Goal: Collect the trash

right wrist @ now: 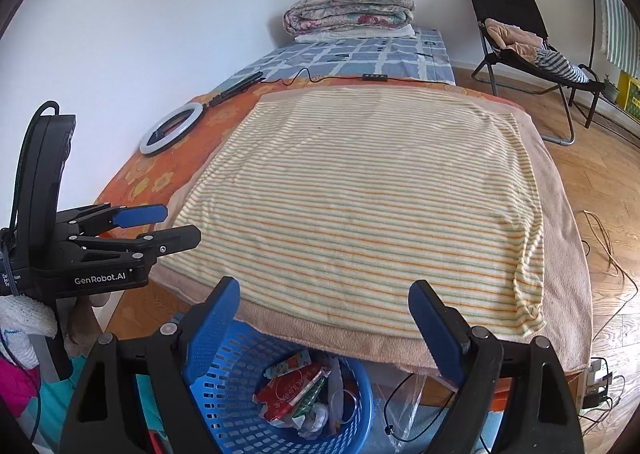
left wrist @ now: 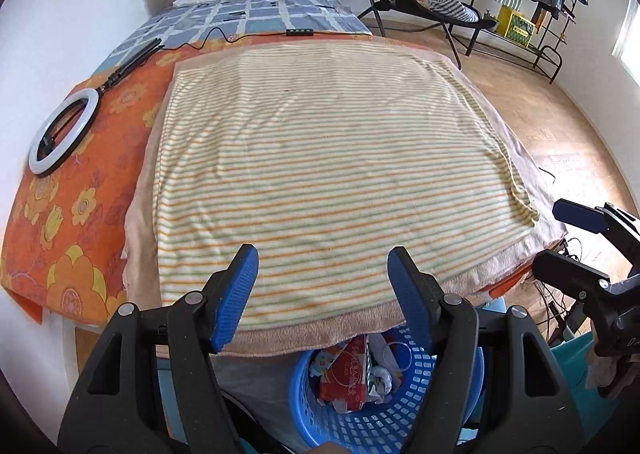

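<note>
Below the bed's (left wrist: 320,158) foot we list: blue basket (right wrist: 224,386) holding trash (right wrist: 296,390) (wrappers, paper); left claw (left wrist: 320,294) and right claw (right wrist: 324,330) both released, empty.

In the left wrist view, the blue basket (left wrist: 384,414) below the jaws is cut by the bottom edge, and the towel (left wrist: 320,326) hides its far rim. The red packet (left wrist: 348,374) in it has print too small to read. The right gripper (left wrist: 576,246), right of the jaws, is cut by the picture's edge (its handle is not seen). In the right wrist view, the clear bag (right wrist: 412,394) under the right jaw is partly hidden.
</note>
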